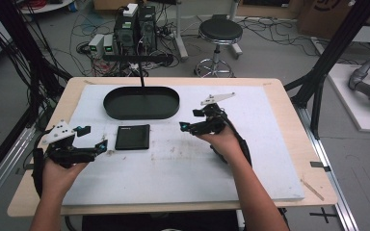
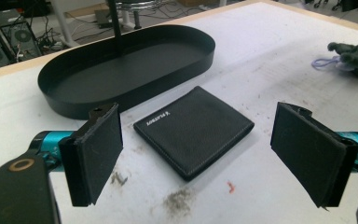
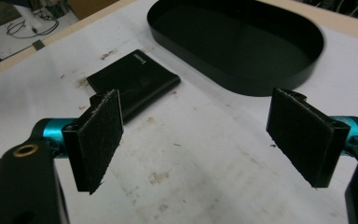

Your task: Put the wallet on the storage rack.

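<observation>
Both tongs, left [image 1: 92, 138] and right [image 1: 189, 120], gape wide, holding nothing.

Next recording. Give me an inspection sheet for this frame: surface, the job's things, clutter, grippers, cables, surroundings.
Surface: white mat on a wooden table, with dark scuffs and smudges.
Job's things: black oval tray, empty, at the far side; closed black wallet lying flat just in front of it, apart from the tray.
Clutter: nothing seen beyond small specks on the mat.
Grippers: left gripper open, aimed at the wallet, touching nothing; right gripper open, empty, right of the wallet.
Cables: a black cable runs from each gripper along the forearm; many loose cables on the floor.
Surroundings: round stool, computer towers, black frame posts.
</observation>
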The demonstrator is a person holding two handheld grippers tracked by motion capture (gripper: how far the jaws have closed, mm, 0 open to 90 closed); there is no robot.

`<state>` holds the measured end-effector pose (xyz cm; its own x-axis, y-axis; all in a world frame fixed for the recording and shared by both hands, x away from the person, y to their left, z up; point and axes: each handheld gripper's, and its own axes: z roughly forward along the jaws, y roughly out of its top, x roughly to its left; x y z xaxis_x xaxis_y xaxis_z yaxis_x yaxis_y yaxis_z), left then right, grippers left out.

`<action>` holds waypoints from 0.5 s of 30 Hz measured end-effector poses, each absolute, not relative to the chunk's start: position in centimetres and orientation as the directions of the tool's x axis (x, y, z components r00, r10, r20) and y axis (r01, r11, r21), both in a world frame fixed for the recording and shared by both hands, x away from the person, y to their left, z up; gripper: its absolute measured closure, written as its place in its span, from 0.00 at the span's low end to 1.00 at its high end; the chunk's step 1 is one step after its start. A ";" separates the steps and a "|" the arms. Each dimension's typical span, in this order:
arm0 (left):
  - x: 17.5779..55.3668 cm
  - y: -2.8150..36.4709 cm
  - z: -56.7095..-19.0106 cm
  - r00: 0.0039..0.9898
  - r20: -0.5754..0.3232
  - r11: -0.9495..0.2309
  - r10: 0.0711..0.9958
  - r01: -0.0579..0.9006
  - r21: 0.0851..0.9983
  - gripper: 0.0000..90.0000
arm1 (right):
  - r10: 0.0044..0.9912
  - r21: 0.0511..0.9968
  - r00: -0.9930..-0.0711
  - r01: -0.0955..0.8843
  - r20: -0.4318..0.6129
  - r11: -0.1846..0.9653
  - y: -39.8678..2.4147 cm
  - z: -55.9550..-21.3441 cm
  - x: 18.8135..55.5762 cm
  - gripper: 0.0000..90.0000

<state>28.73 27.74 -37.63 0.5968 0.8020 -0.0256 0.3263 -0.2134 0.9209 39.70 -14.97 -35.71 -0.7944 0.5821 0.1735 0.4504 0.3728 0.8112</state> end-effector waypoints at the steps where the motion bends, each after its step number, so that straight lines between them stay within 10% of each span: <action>1: 28.7 27.7 -37.6 0.597 -0.026 -0.213 0.802 0.326 0.921 0.19 | 0.582 0.811 -0.794 0.450 0.174 0.373 -15.0 -35.7 39.7 0.21; 15: 27.0 29.2 -38.1 0.573 -0.023 -0.209 0.819 0.335 0.919 0.19 | 0.559 0.745 -0.803 0.499 0.206 0.442 -6.1 -39.1 42.0 0.21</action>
